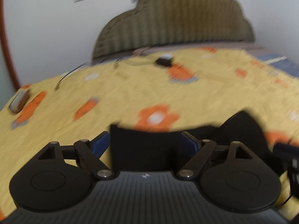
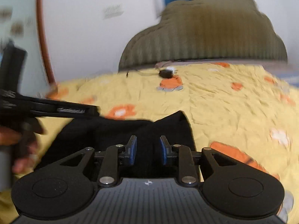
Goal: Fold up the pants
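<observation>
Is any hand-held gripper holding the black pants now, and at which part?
Neither: both hand-held grippers, left and right, stand open over the black fabric pants, pads not pressing.

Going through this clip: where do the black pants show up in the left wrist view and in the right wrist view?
Left wrist view: the black pants lie low at centre, between the wide-open pads of the left gripper, stretching right.
Right wrist view: they spread across the lower centre-left, under the right gripper.
Shared landmark: the small black box on the yellow bedspread near the headboard.
</observation>
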Demonstrator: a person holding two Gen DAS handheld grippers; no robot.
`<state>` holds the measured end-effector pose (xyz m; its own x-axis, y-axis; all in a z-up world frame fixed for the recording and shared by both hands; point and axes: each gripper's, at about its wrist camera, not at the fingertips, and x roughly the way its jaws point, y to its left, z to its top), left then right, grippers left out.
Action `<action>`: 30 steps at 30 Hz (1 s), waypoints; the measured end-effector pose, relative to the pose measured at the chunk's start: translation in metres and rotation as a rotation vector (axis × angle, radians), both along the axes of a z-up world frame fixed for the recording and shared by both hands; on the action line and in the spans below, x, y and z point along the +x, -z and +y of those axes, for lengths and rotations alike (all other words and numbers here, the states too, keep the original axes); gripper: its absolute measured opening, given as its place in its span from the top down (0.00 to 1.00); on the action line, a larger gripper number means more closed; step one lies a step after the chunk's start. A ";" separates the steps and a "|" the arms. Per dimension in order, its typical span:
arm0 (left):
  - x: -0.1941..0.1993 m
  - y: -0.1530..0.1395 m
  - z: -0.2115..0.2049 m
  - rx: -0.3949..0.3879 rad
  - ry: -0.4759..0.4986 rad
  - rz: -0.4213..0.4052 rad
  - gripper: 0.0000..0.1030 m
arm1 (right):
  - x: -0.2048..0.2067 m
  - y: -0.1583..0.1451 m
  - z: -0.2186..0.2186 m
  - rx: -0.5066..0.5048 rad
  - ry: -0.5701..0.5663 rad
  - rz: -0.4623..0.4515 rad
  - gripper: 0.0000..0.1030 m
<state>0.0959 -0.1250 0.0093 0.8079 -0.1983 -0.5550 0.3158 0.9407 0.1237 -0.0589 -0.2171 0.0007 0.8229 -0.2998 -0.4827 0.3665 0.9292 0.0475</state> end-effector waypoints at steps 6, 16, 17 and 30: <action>0.020 0.031 0.044 -0.084 -0.027 0.158 0.19 | 0.004 0.022 -0.011 -0.019 0.121 0.184 0.71; 0.079 0.029 0.019 -0.045 -0.011 0.149 0.17 | 0.067 -0.003 -0.008 -0.098 0.055 0.097 0.44; 0.090 0.037 0.023 -0.067 -0.024 0.183 0.16 | 0.075 0.007 -0.016 -0.078 0.072 0.134 0.44; -0.002 0.017 0.090 -0.110 -0.045 0.148 0.16 | 0.042 0.018 0.003 -0.142 0.043 0.155 0.29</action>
<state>0.0938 -0.0349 -0.0077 0.7283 -0.2296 -0.6457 0.2800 0.9597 -0.0254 -0.0171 -0.2140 -0.0169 0.7273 -0.4068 -0.5529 0.3983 0.9061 -0.1427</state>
